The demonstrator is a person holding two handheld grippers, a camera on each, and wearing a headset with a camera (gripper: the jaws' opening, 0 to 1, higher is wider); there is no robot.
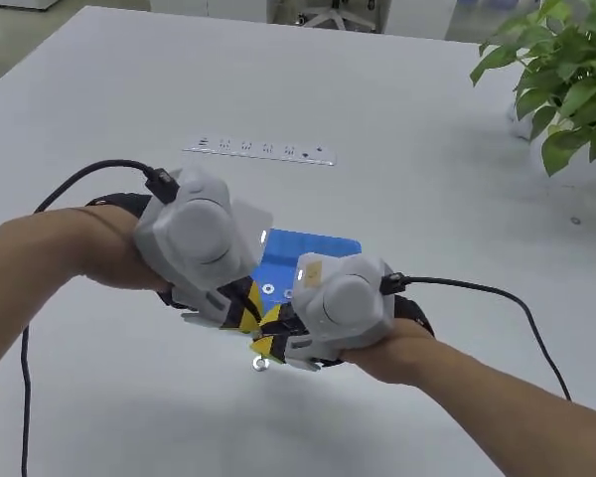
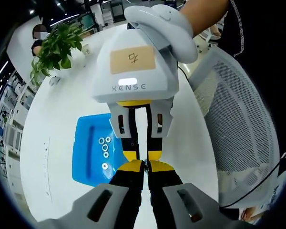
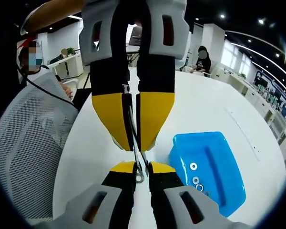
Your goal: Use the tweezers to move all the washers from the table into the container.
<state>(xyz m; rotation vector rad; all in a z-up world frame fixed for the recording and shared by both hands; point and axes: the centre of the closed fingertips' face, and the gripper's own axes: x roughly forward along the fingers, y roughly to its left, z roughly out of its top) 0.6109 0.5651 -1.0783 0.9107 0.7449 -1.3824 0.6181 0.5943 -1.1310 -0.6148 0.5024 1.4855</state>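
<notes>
My two grippers meet tip to tip low over the white table (image 1: 397,129). The left gripper (image 1: 246,306) and the right gripper (image 1: 270,336) both have their yellow-tipped jaws shut on the thin silver tweezers (image 3: 135,143). In the right gripper view the right gripper (image 3: 137,168) holds the lower end and the left gripper (image 3: 133,121) comes from above. In the left gripper view the left gripper (image 2: 146,168) faces the right gripper (image 2: 142,153). A washer (image 1: 261,364) lies on the table just below them. The blue container (image 1: 323,248) behind holds several washers (image 2: 105,148).
A white power strip (image 1: 260,151) lies farther back on the table. A green plant (image 1: 566,70) stands at the far right. A mesh chair (image 2: 243,124) is behind the right hand. Cables (image 1: 477,290) trail from both grippers.
</notes>
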